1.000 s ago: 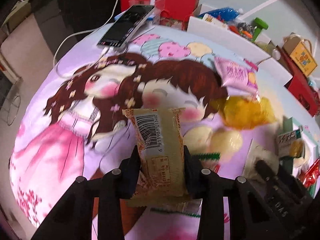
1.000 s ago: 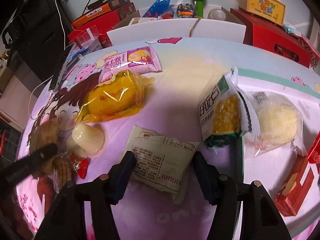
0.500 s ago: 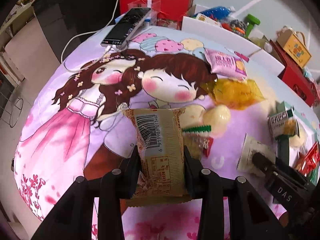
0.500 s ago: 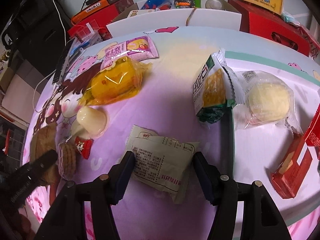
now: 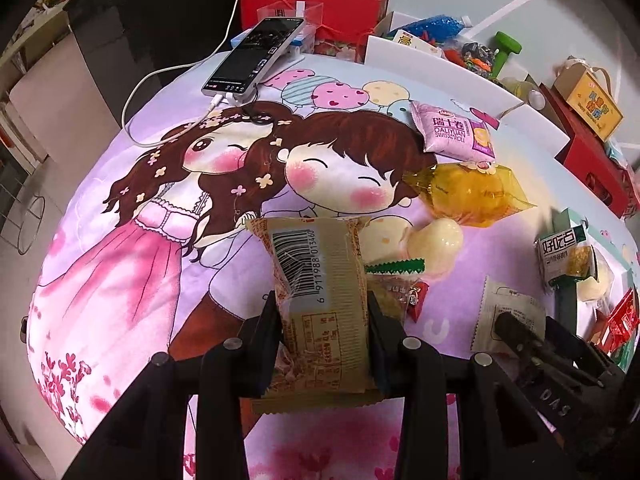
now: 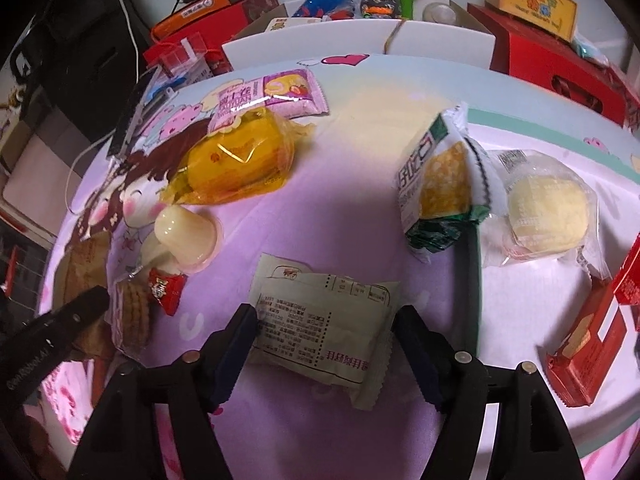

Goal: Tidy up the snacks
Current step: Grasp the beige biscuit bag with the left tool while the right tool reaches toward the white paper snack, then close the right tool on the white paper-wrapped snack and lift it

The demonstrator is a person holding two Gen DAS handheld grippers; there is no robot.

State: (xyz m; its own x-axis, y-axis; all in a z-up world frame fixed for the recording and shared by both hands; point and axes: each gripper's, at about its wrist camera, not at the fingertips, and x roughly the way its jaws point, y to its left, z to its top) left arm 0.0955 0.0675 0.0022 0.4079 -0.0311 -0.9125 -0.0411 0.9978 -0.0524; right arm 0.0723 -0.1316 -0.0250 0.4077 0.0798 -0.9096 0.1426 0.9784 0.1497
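L gripper [image 5: 324, 320] pinched tan packet [image 5: 320, 292]. R gripper [image 6: 326, 336] just spread wider; pale sachet [image 6: 324, 320] lay loose between jaws, near tabletop's near edge.

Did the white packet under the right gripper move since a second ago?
No. The white packet lies in the same spot beside the red candy. Only the right gripper has just been opening, with the packet between its jaws.
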